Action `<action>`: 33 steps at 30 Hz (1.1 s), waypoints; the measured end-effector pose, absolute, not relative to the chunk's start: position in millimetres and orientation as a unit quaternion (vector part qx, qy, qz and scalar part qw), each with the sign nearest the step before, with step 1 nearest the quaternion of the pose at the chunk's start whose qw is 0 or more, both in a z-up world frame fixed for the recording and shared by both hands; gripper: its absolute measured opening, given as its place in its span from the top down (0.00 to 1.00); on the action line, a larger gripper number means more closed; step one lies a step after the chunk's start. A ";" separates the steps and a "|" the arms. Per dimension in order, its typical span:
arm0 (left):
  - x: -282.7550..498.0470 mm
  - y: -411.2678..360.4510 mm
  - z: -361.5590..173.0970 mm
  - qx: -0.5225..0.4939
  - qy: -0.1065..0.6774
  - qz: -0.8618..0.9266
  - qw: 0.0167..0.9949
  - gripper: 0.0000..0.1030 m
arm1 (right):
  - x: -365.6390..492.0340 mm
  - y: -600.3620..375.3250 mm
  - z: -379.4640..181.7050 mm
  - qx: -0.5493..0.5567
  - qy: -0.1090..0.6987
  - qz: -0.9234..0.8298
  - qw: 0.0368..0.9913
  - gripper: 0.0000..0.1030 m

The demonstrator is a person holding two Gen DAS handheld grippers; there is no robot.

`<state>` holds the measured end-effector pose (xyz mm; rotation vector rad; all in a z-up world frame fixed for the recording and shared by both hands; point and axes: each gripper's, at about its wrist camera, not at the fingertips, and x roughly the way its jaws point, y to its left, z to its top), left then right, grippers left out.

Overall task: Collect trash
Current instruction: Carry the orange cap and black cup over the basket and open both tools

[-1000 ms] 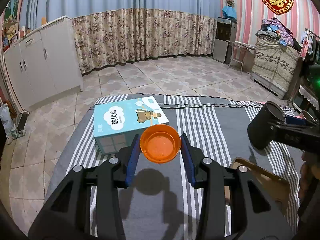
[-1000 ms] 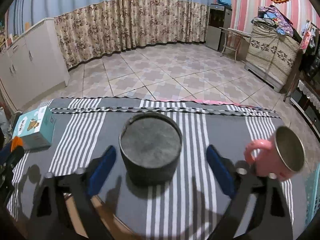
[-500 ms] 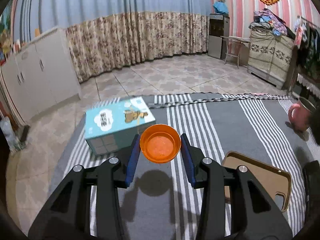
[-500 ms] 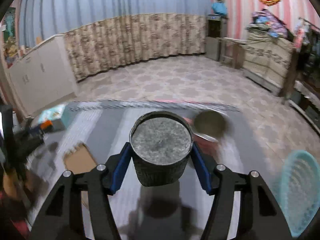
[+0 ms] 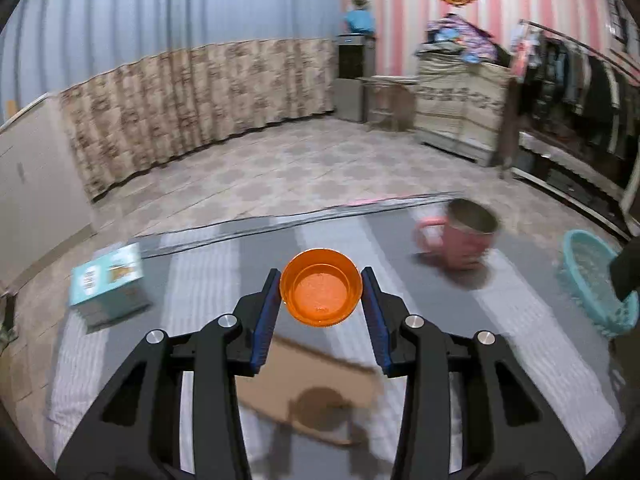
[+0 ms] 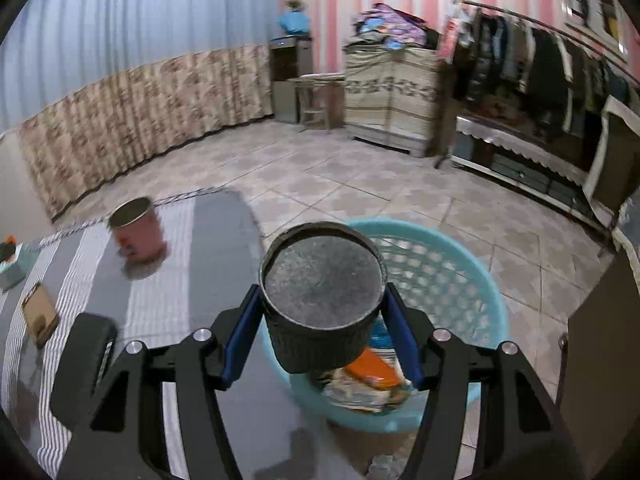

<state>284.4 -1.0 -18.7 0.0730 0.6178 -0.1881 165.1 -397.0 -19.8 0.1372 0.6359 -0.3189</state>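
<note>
My left gripper is shut on a small orange cup and holds it above the striped grey table. My right gripper is shut on a black round container and holds it over the near rim of a light blue basket that stands on the floor beside the table's right end. The basket holds some wrappers and an orange item. The basket also shows at the right edge of the left wrist view.
On the table lie a pink mug, a teal tissue box and a flat brown cardboard piece. The mug and cardboard also show in the right wrist view. Tiled floor, cabinets and a clothes rack surround the table.
Both grippers have swung right. The right gripper has carried the black container from above the table to over the blue basket. The left gripper, still holding the orange cup, has moved toward the mug.
</note>
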 end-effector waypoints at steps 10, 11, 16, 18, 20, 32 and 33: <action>262.7 -178.2 -30.0 0.062 0.307 -0.214 0.925 0.62 | 159.6 -473.5 -21.2 0.069 0.295 -0.198 0.932 0.42; 261.4 -193.5 -31.2 0.068 0.305 -0.223 0.924 0.62 | 159.2 -478.1 -23.4 0.074 0.295 -0.197 0.932 0.42; 255.4 -262.0 -40.5 0.077 0.306 -0.263 0.912 0.62 | 160.2 -485.0 -37.4 0.072 0.305 -0.194 0.930 0.42; 255.0 -286.9 -44.9 0.079 0.311 -0.281 0.904 0.62 | 157.1 -486.4 -39.0 0.076 0.305 -0.199 0.928 0.42; 251.5 -311.0 -49.3 0.093 0.308 -0.292 0.901 0.62 | 152.5 -493.5 -39.9 0.093 0.300 -0.203 0.927 0.42; 273.2 -357.3 -58.3 0.099 0.321 -0.287 0.897 0.28 | 153.1 -506.8 -52.7 0.121 0.299 -0.205 0.924 0.42; 273.9 -355.2 -56.6 0.100 0.320 -0.282 0.899 0.27 | 155.1 -504.4 -54.5 0.121 0.301 -0.203 0.924 0.42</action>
